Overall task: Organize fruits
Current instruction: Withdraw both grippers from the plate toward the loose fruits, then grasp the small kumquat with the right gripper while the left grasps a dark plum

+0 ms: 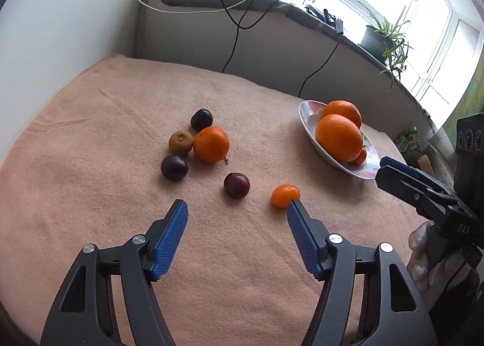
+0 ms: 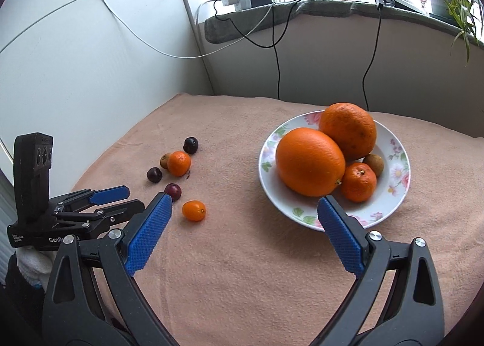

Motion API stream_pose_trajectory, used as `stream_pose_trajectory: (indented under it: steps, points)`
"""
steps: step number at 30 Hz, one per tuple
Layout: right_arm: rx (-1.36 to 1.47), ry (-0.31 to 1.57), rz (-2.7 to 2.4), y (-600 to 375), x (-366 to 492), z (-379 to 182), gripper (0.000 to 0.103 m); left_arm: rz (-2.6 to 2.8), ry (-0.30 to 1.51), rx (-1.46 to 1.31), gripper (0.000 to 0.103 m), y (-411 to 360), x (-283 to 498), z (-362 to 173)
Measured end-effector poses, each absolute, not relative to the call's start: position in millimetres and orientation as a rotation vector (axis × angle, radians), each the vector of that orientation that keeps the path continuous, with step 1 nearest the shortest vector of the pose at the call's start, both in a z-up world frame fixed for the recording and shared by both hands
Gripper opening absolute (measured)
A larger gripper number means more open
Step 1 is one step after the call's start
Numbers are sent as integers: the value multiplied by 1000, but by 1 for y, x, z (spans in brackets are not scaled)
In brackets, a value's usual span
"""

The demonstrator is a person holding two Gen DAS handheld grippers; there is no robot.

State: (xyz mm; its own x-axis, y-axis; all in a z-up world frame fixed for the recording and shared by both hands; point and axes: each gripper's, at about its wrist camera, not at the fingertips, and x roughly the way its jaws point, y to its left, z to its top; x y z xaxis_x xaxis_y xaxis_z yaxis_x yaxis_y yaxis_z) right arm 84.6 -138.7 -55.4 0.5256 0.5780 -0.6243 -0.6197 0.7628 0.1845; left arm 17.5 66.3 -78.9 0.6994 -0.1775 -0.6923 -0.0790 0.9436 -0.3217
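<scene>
A white flowered plate (image 2: pixel 396 173) (image 1: pixel 305 116) holds two big oranges (image 2: pixel 310 161), a mandarin (image 2: pixel 358 181) and a small brown fruit (image 2: pixel 373 164). Loose on the cloth lie a small mandarin (image 1: pixel 285 195) (image 2: pixel 193 210), three dark plums (image 1: pixel 236 184), a mandarin (image 1: pixel 211 144) and a brown fruit (image 1: pixel 180 142). My left gripper (image 1: pixel 237 205) is open and empty, just short of the nearest plum and the small mandarin. My right gripper (image 2: pixel 245 200) is open and empty, in front of the plate's near rim.
A peach cloth (image 1: pixel 90 140) covers the table. White walls stand to the left and behind. Cables (image 2: pixel 276 52) hang from a window ledge that carries a potted plant (image 1: pixel 384 34) and power adapters.
</scene>
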Motion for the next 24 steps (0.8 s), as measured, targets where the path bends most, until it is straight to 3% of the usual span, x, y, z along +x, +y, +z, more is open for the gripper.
stream_pose_trajectory:
  steps: [6, 11, 24]
  points:
    - [-134, 748, 780, -110, 77, -69, 79, -75, 805, -346, 52, 66, 24, -84]
    - [-180, 788, 824, -90, 79, -79, 57, -93, 814, -346, 43, 63, 30, -88]
    - [-269, 831, 850, -63, 82, -95, 47, -100, 835, -363, 40, 67, 46, -94]
